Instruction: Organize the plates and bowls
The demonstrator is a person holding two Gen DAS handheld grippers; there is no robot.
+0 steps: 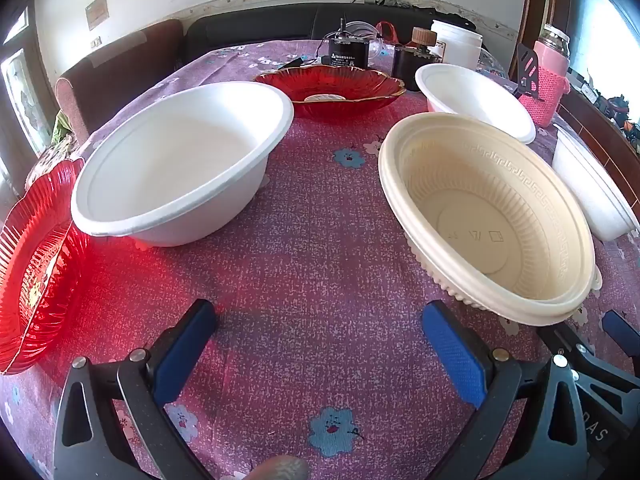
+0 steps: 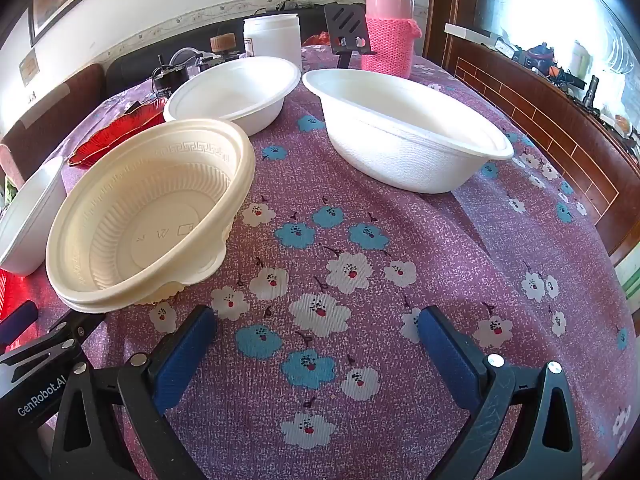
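My left gripper is open and empty above the purple floral tablecloth. A white bowl stands ahead to its left, a cream ribbed bowl stack ahead to its right. A red glass plate lies at the far left, another red plate at the back. Two more white bowls stand back right and far right. My right gripper is open and empty, with the cream stack to its left and white bowls ahead.
At the table's back stand a black device, a brown jar, a white tub, a pink knit-covered flask and a black spatula. A sofa lies behind. The table edge drops off at the right.
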